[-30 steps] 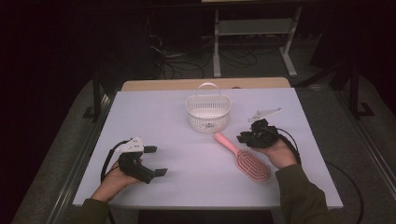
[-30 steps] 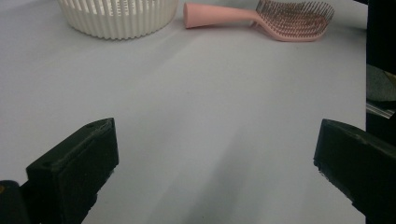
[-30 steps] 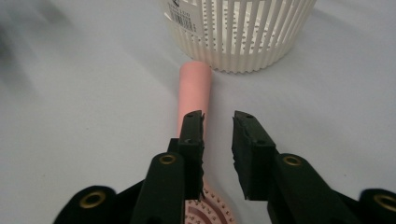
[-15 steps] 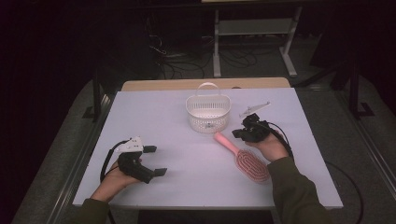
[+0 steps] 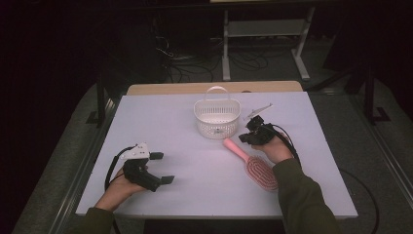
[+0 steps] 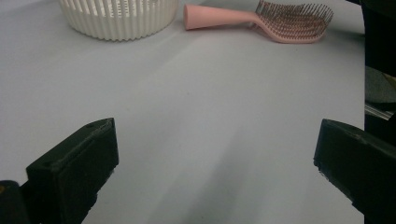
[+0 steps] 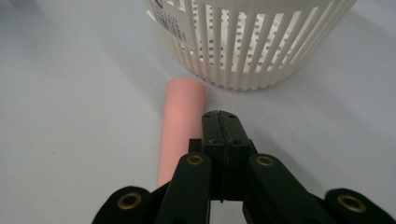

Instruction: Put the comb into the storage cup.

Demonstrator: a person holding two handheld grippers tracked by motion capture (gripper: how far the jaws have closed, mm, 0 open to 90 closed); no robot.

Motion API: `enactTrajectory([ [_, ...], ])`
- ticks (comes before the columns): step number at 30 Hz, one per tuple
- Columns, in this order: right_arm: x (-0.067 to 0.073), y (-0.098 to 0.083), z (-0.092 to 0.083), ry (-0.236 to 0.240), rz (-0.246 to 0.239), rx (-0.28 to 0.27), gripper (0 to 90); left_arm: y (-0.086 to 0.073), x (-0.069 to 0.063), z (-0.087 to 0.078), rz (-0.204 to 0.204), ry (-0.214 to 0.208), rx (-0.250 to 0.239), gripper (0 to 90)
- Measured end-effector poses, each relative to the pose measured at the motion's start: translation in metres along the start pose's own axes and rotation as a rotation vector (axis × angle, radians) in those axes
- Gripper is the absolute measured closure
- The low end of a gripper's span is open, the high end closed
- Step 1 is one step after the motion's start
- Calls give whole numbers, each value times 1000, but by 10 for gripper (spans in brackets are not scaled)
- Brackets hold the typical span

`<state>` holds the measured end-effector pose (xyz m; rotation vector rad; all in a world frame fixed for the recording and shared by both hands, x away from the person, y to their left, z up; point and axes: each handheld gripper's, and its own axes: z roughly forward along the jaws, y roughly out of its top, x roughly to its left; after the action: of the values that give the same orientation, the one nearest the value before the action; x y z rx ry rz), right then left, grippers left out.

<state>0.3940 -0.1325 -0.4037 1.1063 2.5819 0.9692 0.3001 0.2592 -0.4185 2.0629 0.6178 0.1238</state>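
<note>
2 black jaws of the right gripper (image 7: 219,122) are pressed flat together with nothing between them, their tips hovering over the handle end of the pink hairbrush (image 5: 252,163), just beside the white basket (image 5: 217,117). That closing came just within the last second. In the right gripper view the handle runs straight away from the jaws toward the basket wall and stops short of it. From the high view the brush lies flat on the counter (image 5: 170,126), its long axis slanting: handle toward the basket at upper left, bristled head toward the near right edge, next to the person's right sleeve. The left gripper (image 5: 160,168) rests at the near left, well apart from the brush, its 2 jaws spread wide and empty. A small pale clip-like item (image 5: 257,112) lies beyond the right gripper. The counter is a plain light sheet over a wooden top; behind it the room is dark, with cables on the floor and a pale metal stand (image 5: 263,29).
</note>
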Motion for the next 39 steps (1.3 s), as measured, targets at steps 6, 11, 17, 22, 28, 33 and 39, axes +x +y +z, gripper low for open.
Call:
enactTrajectory([
  [6,1,5,12,-5,-18,38,893,0,0,0,0,0,0,0],
  [11,1,9,20,-7,-30,64,893,0,0,0,-1,-1,0,0],
  [17,1,8,28,-4,-29,91,893,0,0,0,-1,-1,0,0],
  [22,1,8,32,0,-29,104,893,0,0,0,-1,-3,1,0],
  [28,2,8,35,0,-34,120,893,0,0,1,0,-5,1,0],
  [33,3,8,35,1,-33,125,893,0,0,1,0,-5,1,0],
  [39,7,8,36,8,-46,130,893,0,-1,1,0,-5,1,0],
])
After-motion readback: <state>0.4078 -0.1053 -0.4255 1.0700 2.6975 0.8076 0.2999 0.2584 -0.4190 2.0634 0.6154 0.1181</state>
